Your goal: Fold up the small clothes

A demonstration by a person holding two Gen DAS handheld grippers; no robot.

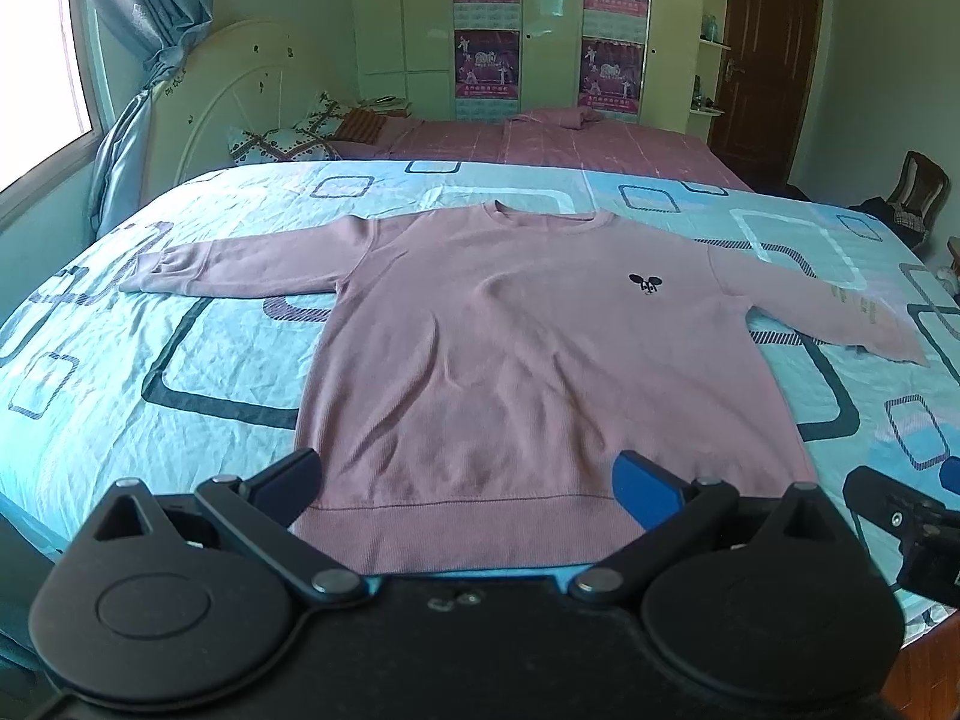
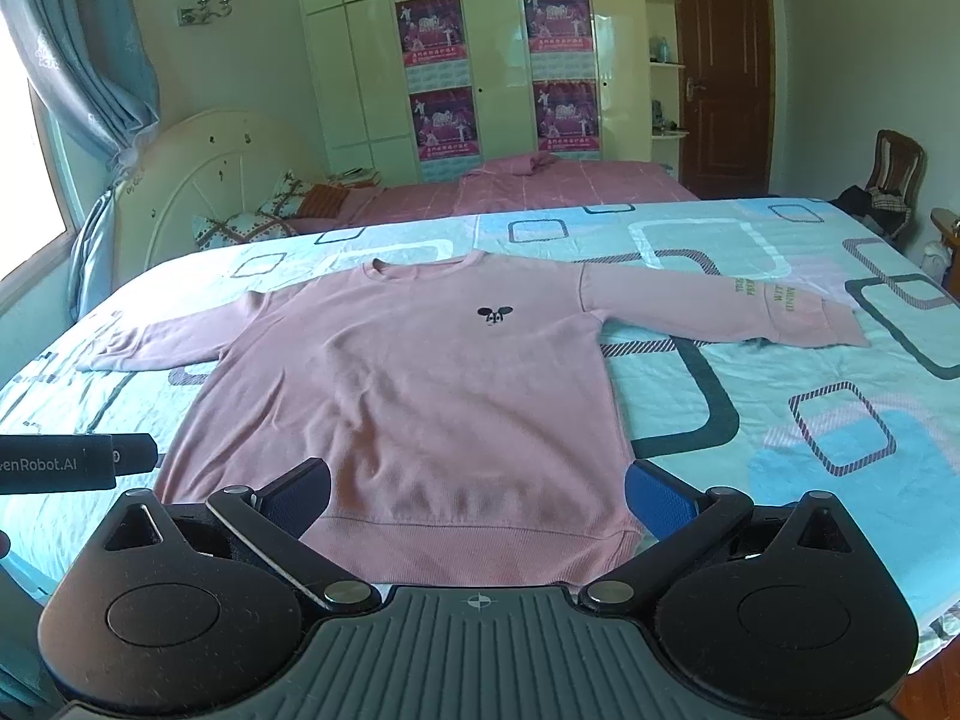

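Both grippers (image 1: 468, 483) (image 2: 477, 495) gape, empty; sweatshirt (image 1: 528, 372) hem partly hidden, sleeve lettering perhaps unreadable.

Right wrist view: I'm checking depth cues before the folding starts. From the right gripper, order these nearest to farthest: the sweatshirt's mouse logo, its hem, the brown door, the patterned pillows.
1. Hem: just ahead of the open right gripper.
2. Mouse logo: mid-chest on the sweatshirt.
3. Patterned pillows: far left, by the headboard.
4. Brown door: back wall, right.

Left hand-held gripper (image 1: 468, 486): black linkage arms with silver pivot screws, round black discs at 7 and 5 o'clock, blue pads. Right hand-held gripper (image 2: 477, 495) alike, with ribbed grey base and crosshair mark.
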